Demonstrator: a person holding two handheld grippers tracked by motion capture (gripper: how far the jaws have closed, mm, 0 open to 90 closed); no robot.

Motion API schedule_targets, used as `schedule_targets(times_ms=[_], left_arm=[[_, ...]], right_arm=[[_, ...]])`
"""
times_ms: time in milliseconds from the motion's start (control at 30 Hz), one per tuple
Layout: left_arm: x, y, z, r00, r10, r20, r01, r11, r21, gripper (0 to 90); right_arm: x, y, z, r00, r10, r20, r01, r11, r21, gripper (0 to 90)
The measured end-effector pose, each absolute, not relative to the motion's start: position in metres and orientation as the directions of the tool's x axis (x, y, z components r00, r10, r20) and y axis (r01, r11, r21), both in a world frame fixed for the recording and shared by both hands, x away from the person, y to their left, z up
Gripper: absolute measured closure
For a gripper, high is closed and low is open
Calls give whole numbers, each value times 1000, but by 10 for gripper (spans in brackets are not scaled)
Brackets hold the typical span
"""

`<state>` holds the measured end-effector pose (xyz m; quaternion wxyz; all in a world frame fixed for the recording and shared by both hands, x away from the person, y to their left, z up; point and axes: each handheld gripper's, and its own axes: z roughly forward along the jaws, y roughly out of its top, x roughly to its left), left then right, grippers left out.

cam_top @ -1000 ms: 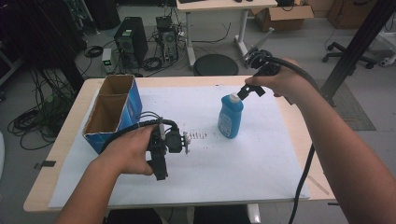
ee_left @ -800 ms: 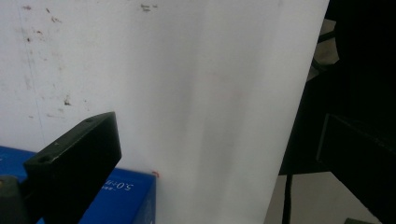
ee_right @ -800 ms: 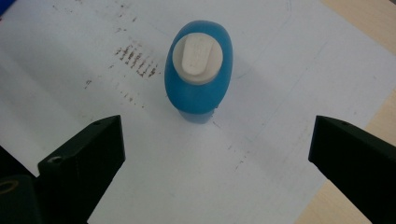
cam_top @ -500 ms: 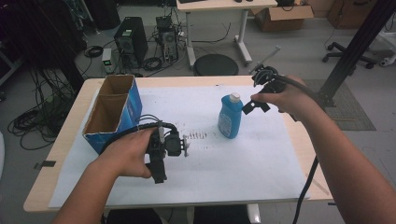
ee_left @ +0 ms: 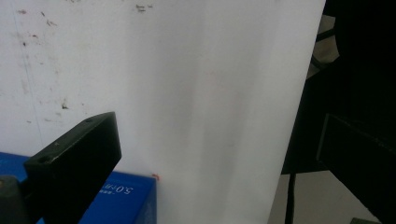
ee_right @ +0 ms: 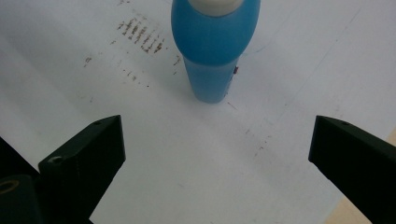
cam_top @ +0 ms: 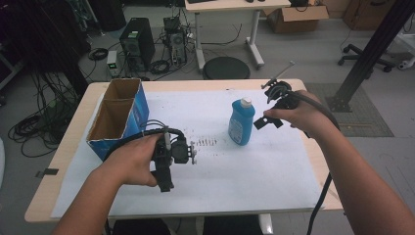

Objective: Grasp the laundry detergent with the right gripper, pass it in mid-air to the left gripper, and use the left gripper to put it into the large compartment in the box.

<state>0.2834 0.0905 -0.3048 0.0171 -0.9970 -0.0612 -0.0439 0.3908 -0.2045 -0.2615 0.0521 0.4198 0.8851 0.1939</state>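
A blue bottle (cam_top: 241, 122) with a white cap stands upright on the white sheet, right of the middle. My right gripper (cam_top: 266, 122) hovers just to its right, clear of it. In the right gripper view, the bottle (ee_right: 212, 51) rises ahead of the right gripper (ee_right: 217, 135), whose jaws stand wide apart with nothing between them. My left gripper (cam_top: 169, 166) is held low over the sheet near the front left. The left gripper view has the left gripper (ee_left: 219, 140) open and empty, over white paper.
A blue carton (cam_top: 117, 115) with an open top and two compartments stands at the table's left; its corner (ee_left: 126, 196) lies under the left jaw. A white sheet (cam_top: 274, 176) covers the wooden table (cam_top: 58, 171). A smudged patch (cam_top: 208, 143) marks the sheet's middle.
My right gripper has drawn back from the bottle's cap, moving right and towards the person. The bottle stays standing. The left gripper has barely shifted.
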Motion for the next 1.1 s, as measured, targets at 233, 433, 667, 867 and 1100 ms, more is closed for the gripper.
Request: schedule_targets(times_ms=[233,433,667,867,1100], left_arm=[[283,90,-307,989,118,88,121,-992,-35,2],[282,89,-306,989,120,89,123,-992,-32,2],[281,89,-306,989,120,92,123,-992,-35,2],[280,88,-306,988,122,91,126,-991,-37,2],[279,88,-306,990,114,89,118,-992,-44,2]], right_arm=[[387,-209,-275,-646,759,79,720,571,394,38],[383,-210,-290,-655,751,88,709,570,415,38],[380,-212,-303,-653,751,96,709,562,426,38],[379,-211,-314,-658,747,96,696,554,456,38],[381,-212,-329,-649,752,115,704,535,468,34]])
